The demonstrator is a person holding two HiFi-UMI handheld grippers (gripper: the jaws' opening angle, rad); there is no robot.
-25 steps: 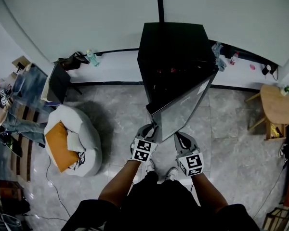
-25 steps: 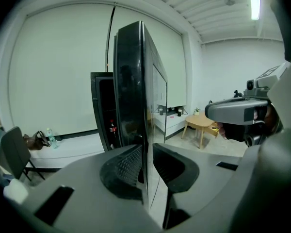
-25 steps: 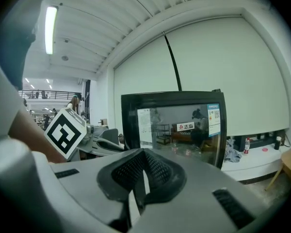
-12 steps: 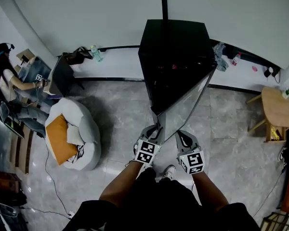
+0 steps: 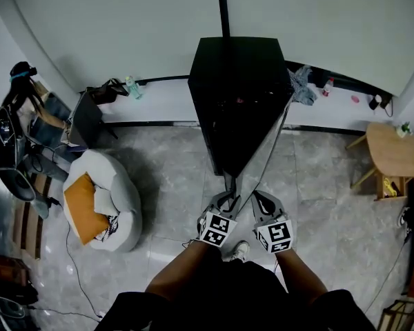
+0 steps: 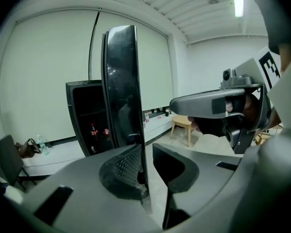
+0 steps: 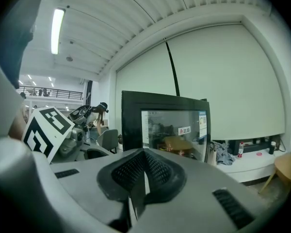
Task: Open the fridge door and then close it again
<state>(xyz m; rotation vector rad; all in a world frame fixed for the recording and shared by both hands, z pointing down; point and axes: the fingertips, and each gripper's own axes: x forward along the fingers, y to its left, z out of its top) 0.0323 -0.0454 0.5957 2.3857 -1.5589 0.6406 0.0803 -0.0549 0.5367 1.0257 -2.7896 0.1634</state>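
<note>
Both left gripper (image 6: 148, 155) fingers (image 6: 123, 168), released, straddle fridge door (image 6: 121, 91) edge; right gripper (image 7: 142, 173) clenched empty.

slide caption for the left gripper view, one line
Fridge door edge-on between the parted jaws of the left hand-held gripper, open fridge behind.

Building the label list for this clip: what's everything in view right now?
fridge: 1, black, centre, against the wall
fridge door: 1, glass, black frame, swung open toward the person
drinks: 2, red labels, fridge shelf
beanbag: 1, white, floor left
cushion: 1, orange, on the beanbag
chair: 1, dark, behind the beanbag
bottle: 1, clear, ledge left of fridge
cloth: 1, grey-blue, ledge right of fridge
stool: 1, wooden, far right
left tongs: 1, grey, door edge between its open jaws
right tongs: 1, grey, right of the door, jaws together, empty
forearms: 2, black sleeves above, bottom centre
</note>
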